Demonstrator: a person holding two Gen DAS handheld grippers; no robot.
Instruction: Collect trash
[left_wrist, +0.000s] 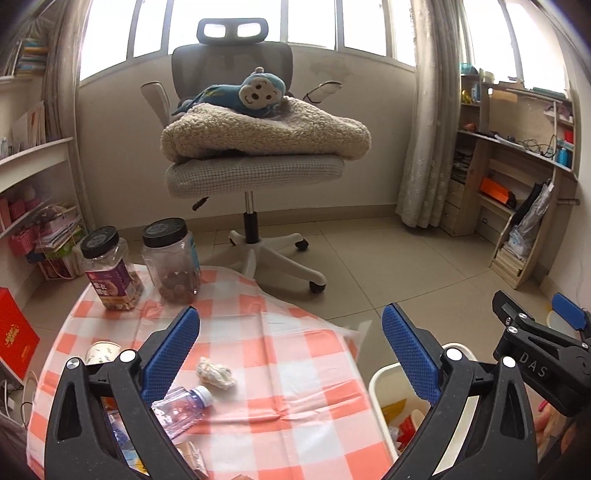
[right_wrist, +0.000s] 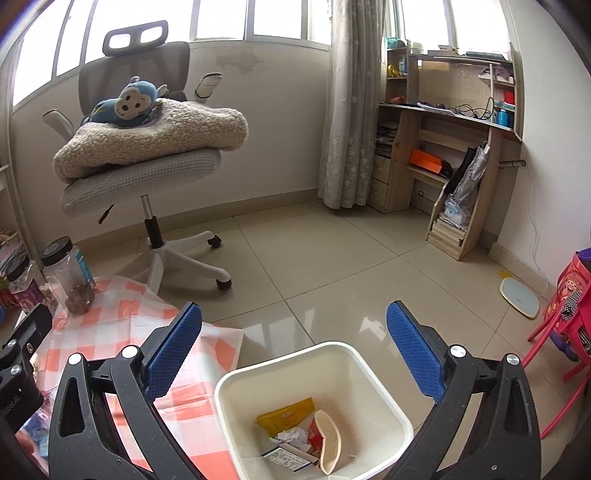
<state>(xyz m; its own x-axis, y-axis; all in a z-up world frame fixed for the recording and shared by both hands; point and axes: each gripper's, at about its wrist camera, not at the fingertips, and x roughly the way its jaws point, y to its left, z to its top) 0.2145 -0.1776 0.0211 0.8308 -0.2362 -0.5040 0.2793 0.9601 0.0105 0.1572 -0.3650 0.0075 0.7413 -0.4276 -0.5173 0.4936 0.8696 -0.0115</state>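
Observation:
My left gripper (left_wrist: 291, 354) is open and empty above a table with an orange-and-white checked cloth (left_wrist: 295, 369). On the cloth lie a crumpled white tissue (left_wrist: 215, 373), an empty clear plastic bottle (left_wrist: 181, 408) on its side, and a paper cup (left_wrist: 103, 352). My right gripper (right_wrist: 295, 354) is open and empty above a white trash bin (right_wrist: 369, 373) on the floor beside the table. The bin holds a yellow packet (right_wrist: 286, 411), crumpled paper and a flattened paper cup (right_wrist: 330, 439). The bin's rim also shows in the left wrist view (left_wrist: 376, 384), with the right gripper (left_wrist: 535, 325) above it.
Two black-lidded plastic jars (left_wrist: 110, 269) (left_wrist: 171, 254) stand at the table's far edge. A grey office chair (left_wrist: 255, 158) with a blanket and blue plush monkey stands beyond. Shelves line the left wall, a wooden desk unit (right_wrist: 454, 147) the right. A red child's chair (right_wrist: 561, 325) is at right.

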